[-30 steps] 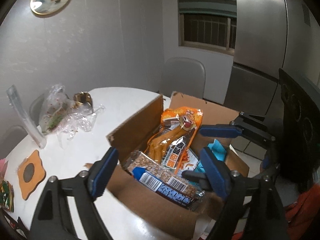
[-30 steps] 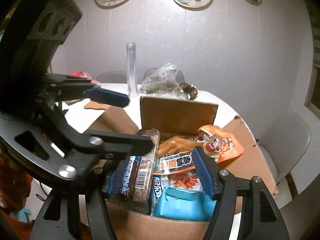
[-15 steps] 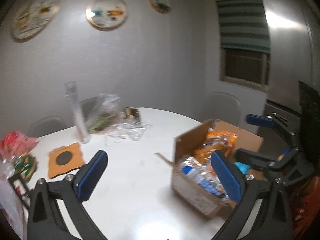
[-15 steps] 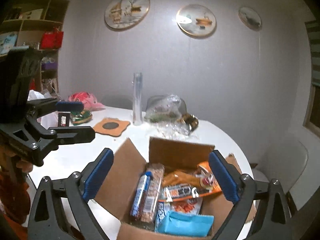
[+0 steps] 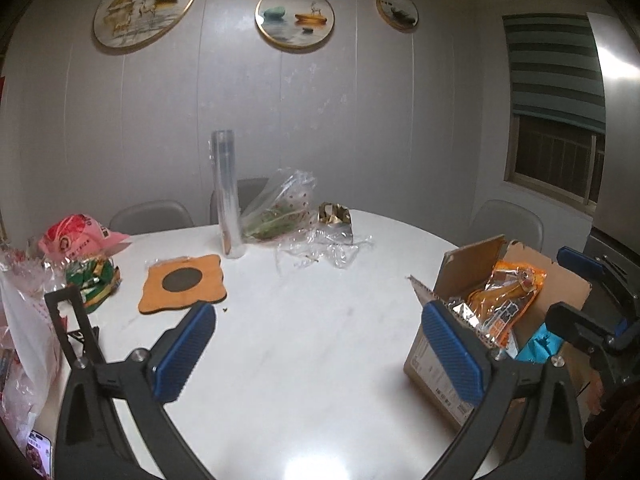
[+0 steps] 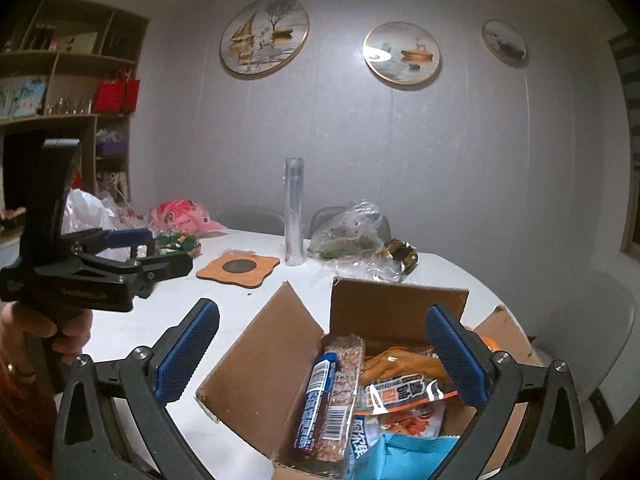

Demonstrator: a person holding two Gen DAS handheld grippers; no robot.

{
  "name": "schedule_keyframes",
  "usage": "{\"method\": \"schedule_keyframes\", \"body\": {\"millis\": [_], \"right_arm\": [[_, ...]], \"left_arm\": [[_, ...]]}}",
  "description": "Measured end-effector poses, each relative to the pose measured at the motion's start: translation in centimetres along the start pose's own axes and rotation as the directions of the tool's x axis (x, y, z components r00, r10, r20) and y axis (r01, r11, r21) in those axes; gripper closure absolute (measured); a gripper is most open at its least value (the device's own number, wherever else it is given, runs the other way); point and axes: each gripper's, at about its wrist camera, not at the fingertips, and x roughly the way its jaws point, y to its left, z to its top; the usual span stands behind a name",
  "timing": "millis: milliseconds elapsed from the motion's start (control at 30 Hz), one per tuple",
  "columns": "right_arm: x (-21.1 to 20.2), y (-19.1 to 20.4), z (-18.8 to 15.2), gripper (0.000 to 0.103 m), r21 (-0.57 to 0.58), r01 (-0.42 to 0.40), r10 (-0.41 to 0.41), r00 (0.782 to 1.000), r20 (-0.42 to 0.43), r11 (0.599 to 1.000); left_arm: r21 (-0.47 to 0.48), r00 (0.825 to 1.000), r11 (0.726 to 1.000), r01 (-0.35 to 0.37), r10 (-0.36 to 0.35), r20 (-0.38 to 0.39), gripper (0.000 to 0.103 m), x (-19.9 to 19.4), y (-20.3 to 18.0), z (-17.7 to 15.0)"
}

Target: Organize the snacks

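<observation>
My left gripper (image 5: 320, 352) & right gripper (image 6: 320, 352), both spread wide, empty, hover by cardboard box (image 6: 396, 300) w/ snack packs on white table (image 5: 304, 320).

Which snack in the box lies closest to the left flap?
The blue-wrapped bar with the barcode, lying lengthwise along the left wall of the cardboard box; the grain bar sits just right of it.

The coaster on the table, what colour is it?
The coaster is orange with a dark round middle, clearest in the left wrist view.
</observation>
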Motion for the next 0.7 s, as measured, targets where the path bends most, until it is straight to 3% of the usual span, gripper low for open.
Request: {"method": "schedule_keyframes", "body": {"millis": [700], "right_arm": [[0.06,-0.13,-0.41,0.0,0.008,-0.001,0.001,1.0,-0.004,1.0]], "left_arm": [[0.007,1.0,1.0,0.019,-0.018,-0.017,0.001,0.45,-0.86,-0.28]]}}
